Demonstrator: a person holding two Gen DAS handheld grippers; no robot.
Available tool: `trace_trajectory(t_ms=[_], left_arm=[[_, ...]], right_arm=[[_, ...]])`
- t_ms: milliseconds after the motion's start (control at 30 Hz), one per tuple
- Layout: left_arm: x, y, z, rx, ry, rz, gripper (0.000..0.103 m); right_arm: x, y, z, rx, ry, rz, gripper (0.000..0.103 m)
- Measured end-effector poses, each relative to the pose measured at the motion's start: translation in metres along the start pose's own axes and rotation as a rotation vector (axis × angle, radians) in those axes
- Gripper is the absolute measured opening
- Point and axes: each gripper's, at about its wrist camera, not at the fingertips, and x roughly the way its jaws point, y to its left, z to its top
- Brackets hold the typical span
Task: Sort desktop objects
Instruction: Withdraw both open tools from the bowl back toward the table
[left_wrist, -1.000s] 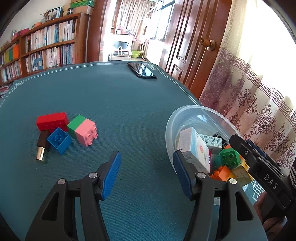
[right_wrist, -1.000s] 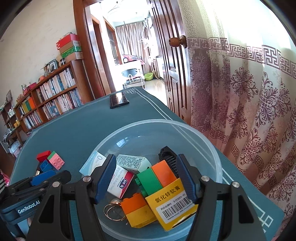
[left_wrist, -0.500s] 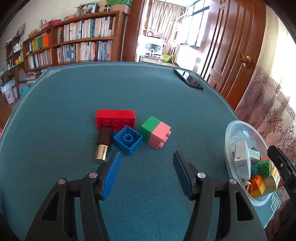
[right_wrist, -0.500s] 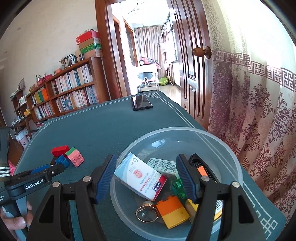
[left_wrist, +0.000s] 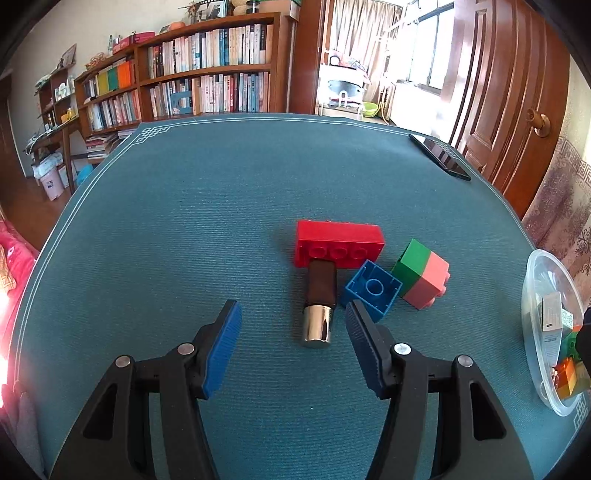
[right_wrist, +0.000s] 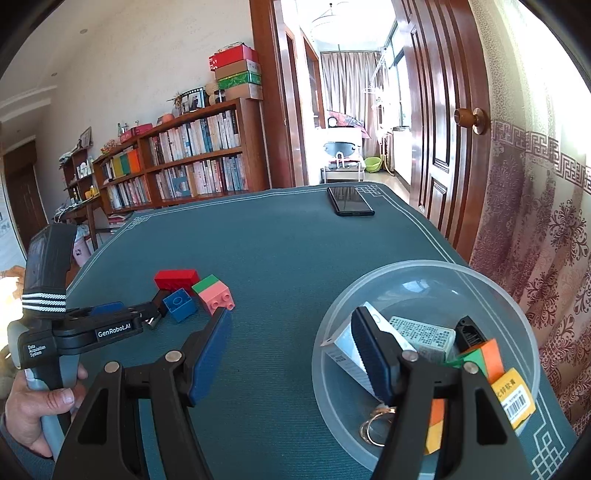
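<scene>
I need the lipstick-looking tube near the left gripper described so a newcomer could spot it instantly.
On the teal table mat, a cluster of toy bricks sits just ahead of the open left gripper. The tube lies on its side, its far end against the red brick, the blue brick to its right. It is the only round, non-brick piece: dark brown body, shiny metallic cap.

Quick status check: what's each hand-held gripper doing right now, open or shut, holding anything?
Left hand-held gripper: open, holding nothing, with the lipstick tube lying between its fingertips.
Right hand-held gripper: open, holding nothing, by the clear bowl.
</scene>
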Motion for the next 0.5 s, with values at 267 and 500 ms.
trace_trajectory(t_ms=[267,500], left_arm=[[0.018,-0.003,0.012,0.031,0.022,-0.008,0.062],[0.033,0.002,0.014,0.027,0.041,-0.025,0.062]], right_arm=[[0.021,0.027,-0.006,-0.051,0.079,0.081,0.071],[0.039,0.038,-0.009,-0.042,0.135,0.113,0.071]])
